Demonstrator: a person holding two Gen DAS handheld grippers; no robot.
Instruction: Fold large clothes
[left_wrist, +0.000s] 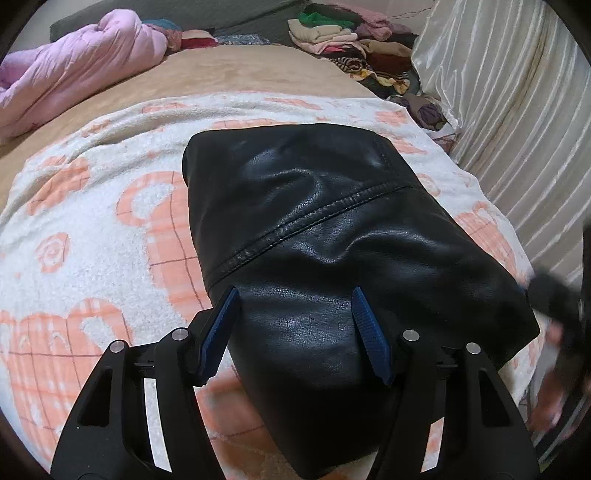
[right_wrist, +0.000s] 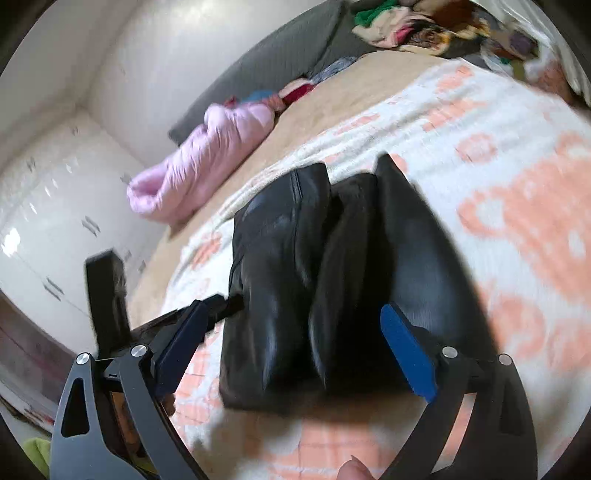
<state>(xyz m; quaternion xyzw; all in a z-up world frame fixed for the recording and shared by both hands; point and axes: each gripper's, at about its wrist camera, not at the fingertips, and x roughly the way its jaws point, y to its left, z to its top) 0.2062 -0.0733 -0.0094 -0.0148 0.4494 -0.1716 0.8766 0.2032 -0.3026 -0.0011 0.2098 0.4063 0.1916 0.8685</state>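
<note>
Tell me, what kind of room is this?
Most likely a bedroom. A black leather jacket lies folded on a bed covered by a white and orange blanket. A pink puffy quilt is bunched up at the far side, and a pile of folded clothes sits nearby.

Jacket (left_wrist: 325, 236) on blanket (left_wrist: 92, 229), prob. centred

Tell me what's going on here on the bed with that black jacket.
A person holding a gripper in each hand is folding a black leather jacket on a white and orange blanket spread over the bed. The jacket already lies folded into a compact bundle. The left gripper and the right gripper both hover open at its near end, gripping nothing. A pile of clothes sits at the far end.
</note>
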